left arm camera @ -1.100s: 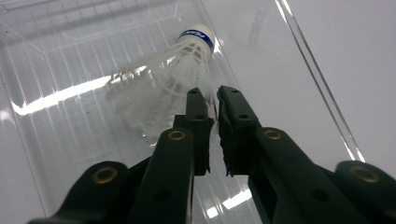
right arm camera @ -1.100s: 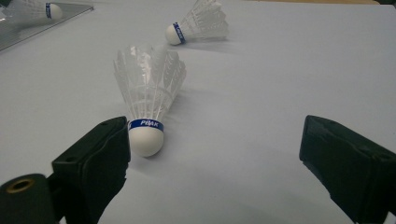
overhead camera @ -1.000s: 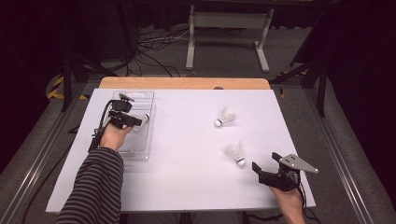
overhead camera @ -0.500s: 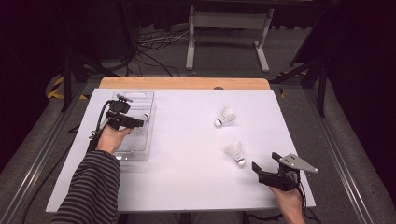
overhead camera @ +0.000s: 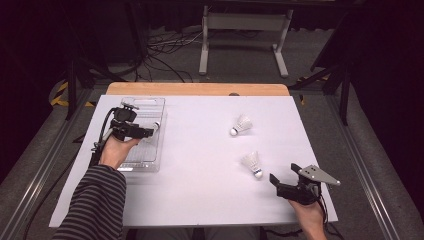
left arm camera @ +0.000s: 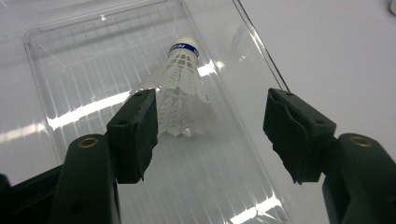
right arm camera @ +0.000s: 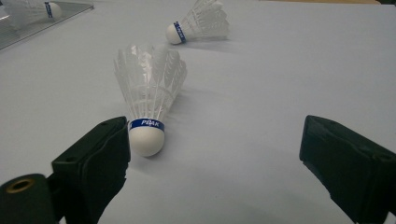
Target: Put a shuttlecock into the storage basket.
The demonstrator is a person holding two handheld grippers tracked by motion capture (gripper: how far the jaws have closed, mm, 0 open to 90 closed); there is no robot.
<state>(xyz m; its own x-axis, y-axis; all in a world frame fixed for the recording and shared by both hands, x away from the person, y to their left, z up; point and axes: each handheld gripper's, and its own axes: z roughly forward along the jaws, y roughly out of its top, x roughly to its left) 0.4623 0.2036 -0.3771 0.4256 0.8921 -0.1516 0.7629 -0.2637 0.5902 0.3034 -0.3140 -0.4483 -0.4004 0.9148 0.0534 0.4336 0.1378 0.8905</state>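
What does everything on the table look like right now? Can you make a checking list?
Surface: white table, wooden strip along its far edge.
Job's things: one shuttlecock in tray lying in the clear tray; far shuttlecock and near shuttlecock lying loose on the table.
Clutter: nothing seen.
Grippers: left gripper over the tray, its fingers have just been opening, the shuttlecock lies loose between them; right gripper open, just short of the near shuttlecock.
Cables: black cable trailing from the left gripper.
Surroundings: dark floor, loose wires, grey stand behind.
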